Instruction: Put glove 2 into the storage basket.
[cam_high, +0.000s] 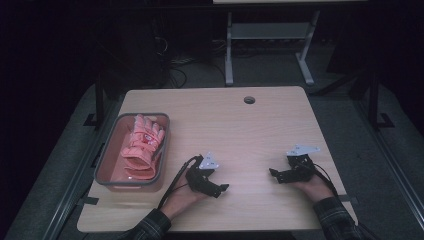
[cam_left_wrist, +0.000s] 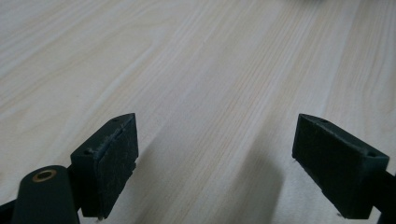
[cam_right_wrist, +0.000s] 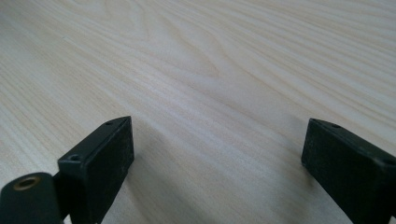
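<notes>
1. Pale wood-grain table (cam_high: 240, 130), rounded corners, smooth top; both grippers are resting near its front edge.
2. Grey-rimmed plastic bin (cam_high: 107, 150) is sitting at the left edge, holding soft, padded pink gloves (cam_high: 142, 145), fingers pointing to the far edge.
3. Left gripper (cam_high: 220, 189), just beside the bin: matte black jaws are standing wide apart, gripping nothing.
4. Right gripper (cam_high: 276, 174), towards the right edge: jaws likewise spread over bare wood.

Pale wood-grain table (cam_high: 250, 130); grey-rimmed plastic bin (cam_high: 102, 177) holds salmon-pink fabric gloves (cam_high: 142, 147); black jaws; plaid sleeves (cam_high: 335, 217).
</notes>
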